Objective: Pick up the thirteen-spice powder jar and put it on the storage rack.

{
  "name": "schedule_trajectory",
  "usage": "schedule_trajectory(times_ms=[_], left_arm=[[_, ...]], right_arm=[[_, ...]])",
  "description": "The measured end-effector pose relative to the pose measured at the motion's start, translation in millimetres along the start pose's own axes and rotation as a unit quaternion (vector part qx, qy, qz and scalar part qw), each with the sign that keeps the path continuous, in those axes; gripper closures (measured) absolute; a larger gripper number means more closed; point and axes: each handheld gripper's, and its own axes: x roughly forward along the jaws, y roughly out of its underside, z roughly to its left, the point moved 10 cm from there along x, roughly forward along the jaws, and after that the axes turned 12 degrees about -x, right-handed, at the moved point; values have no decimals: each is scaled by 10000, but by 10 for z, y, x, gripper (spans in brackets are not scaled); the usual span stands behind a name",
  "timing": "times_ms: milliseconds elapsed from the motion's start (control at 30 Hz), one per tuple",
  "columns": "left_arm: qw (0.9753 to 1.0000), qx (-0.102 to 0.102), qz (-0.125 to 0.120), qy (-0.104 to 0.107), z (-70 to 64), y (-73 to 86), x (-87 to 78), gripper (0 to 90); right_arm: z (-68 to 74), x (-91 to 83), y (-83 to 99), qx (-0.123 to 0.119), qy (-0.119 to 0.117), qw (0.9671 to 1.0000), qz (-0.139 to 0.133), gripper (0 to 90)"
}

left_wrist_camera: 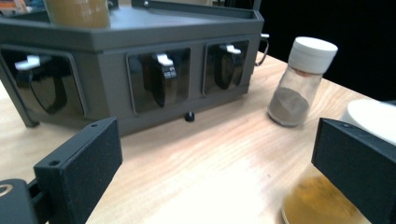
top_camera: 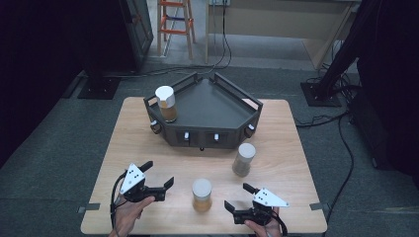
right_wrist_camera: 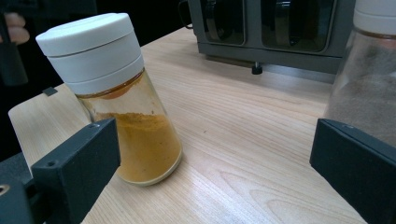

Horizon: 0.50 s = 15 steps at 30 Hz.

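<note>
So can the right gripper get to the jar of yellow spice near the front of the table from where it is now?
Probably yes. The right gripper is open, its fingers spread wide, and the yellow spice jar stands upright just beside it with bare table between them. The grey spice jar stands farther back, out of the way.

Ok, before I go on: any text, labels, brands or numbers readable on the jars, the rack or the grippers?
None can be read.
Small white tag on the middle clip of the dark rack: it carries tiny marks, too small and blurred to read.
Yellow spice jar, grey spice jar, jar on the rack: plain white caps, no labels visible.
Left gripper, right gripper: no lettering visible.
</note>
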Motion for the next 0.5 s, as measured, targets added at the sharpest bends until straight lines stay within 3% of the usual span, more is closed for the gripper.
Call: schedule_trajectory(times_ms=[100, 500], left_arm=[[10000, 61, 3, -24, -8, 98, -51, 16], [10000, -1, 19, 22, -40, 408, -166, 16]], right_arm=[[-3, 0, -1, 9, -6, 10000, -5, 17], [-5, -6, 0, 9, -10, 10000, -6, 17]])
